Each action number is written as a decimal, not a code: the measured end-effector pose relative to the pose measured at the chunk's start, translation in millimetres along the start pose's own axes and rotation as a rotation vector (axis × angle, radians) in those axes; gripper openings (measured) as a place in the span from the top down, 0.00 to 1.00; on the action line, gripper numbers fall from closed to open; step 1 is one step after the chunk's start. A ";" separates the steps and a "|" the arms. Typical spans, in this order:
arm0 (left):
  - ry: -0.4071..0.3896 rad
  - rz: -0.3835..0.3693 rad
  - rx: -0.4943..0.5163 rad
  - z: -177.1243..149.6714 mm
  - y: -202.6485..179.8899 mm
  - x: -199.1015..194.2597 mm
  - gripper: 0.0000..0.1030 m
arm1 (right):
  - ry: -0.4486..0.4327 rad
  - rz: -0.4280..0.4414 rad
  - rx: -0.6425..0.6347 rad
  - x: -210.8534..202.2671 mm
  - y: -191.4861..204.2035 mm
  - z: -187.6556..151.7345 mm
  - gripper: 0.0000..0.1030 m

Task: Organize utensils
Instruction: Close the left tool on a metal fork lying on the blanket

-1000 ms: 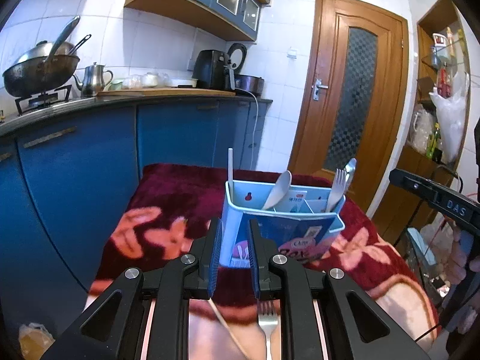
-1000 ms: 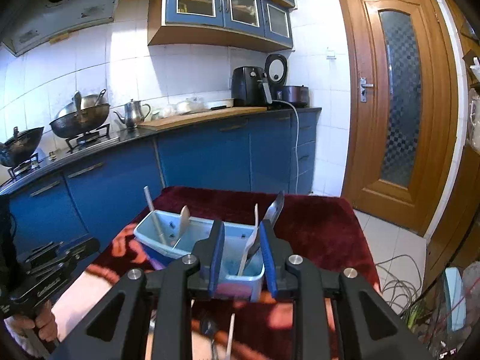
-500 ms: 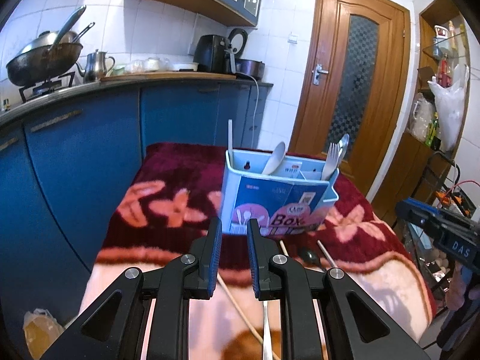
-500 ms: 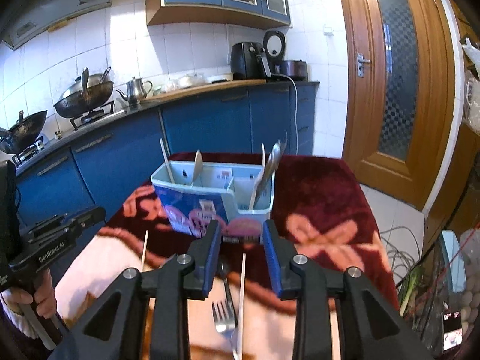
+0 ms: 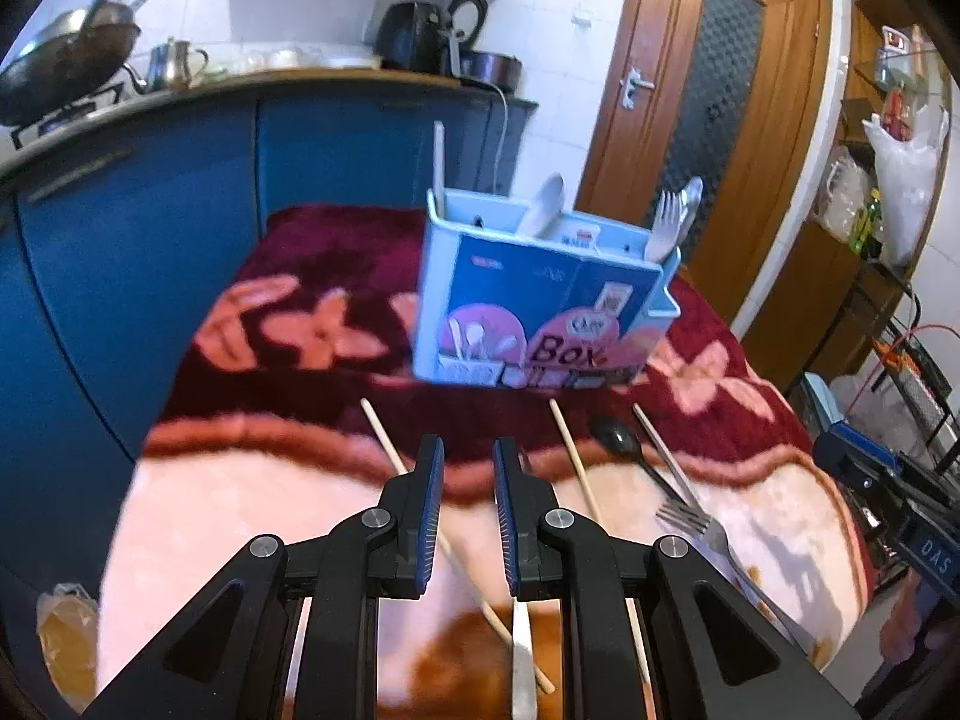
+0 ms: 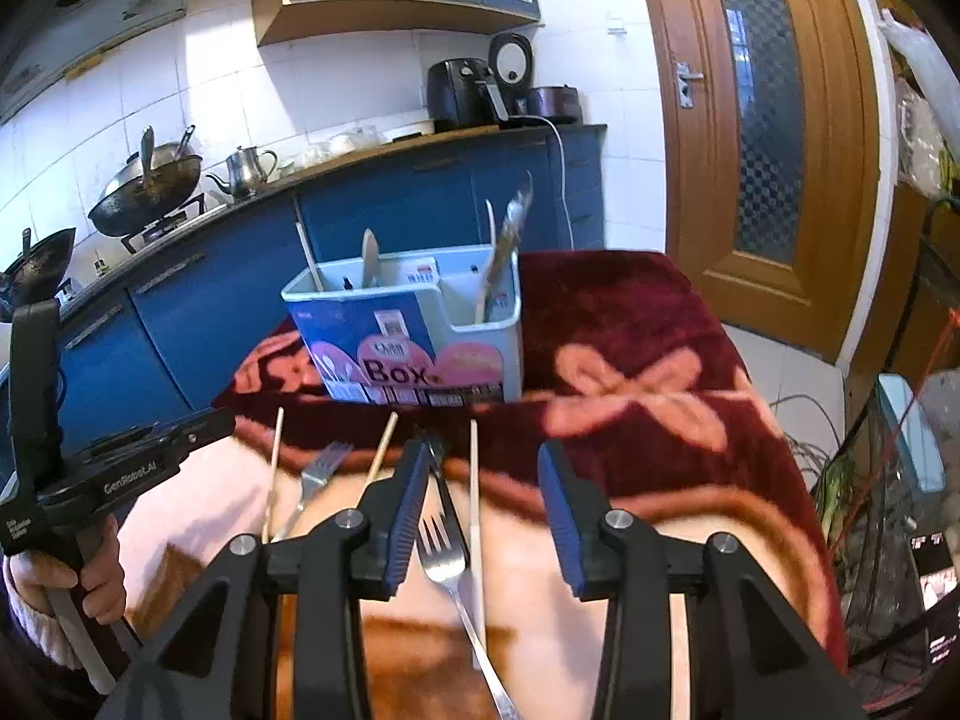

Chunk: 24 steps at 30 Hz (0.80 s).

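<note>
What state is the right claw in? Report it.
Open: the right claw has just been widening, its pads apart and clear of the fork below.

both views sit just behind a pair of black gripper fingers and look forward and downward along them, fisheye-bent at the edges. the left wrist view faces the labelled front of the blue utensil box (image 5: 543,294) from slightly to its left, low over the blanket-covered table (image 5: 252,516). the right wrist view faces the same box (image 6: 408,330) from its right — the table (image 6: 648,360) fills its lower half. both share the box, the chopsticks and forks lying before it, the blue cabinets and the wooden door; the right view also catches the left gripper (image 6: 198,426) at its left edge.
</note>
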State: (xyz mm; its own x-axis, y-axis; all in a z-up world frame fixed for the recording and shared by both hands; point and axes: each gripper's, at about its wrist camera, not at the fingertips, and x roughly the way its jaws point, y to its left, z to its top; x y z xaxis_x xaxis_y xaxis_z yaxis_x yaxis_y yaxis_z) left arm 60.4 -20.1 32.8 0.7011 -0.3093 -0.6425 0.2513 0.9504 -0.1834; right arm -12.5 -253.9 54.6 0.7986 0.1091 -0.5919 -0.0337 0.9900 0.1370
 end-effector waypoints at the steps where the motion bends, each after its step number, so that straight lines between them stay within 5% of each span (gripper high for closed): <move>1: 0.014 -0.005 0.000 -1.1 -0.9 4.2 0.83 | 0.004 -0.002 0.004 0.8 -1.3 -2.2 0.60; 24: 0.198 -0.045 0.000 -9.9 -8.4 64.1 0.80 | 0.070 -0.030 0.077 24.7 -32.1 -25.0 0.57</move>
State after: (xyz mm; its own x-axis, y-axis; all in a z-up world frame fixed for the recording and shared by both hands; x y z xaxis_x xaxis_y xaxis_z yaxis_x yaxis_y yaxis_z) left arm 96.6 -47.5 -14.3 0.5441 -0.3389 -0.7675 0.2793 0.9358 -0.2152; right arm -6.8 -280.8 15.7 0.7547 0.0881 -0.6501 0.0382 0.9834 0.1776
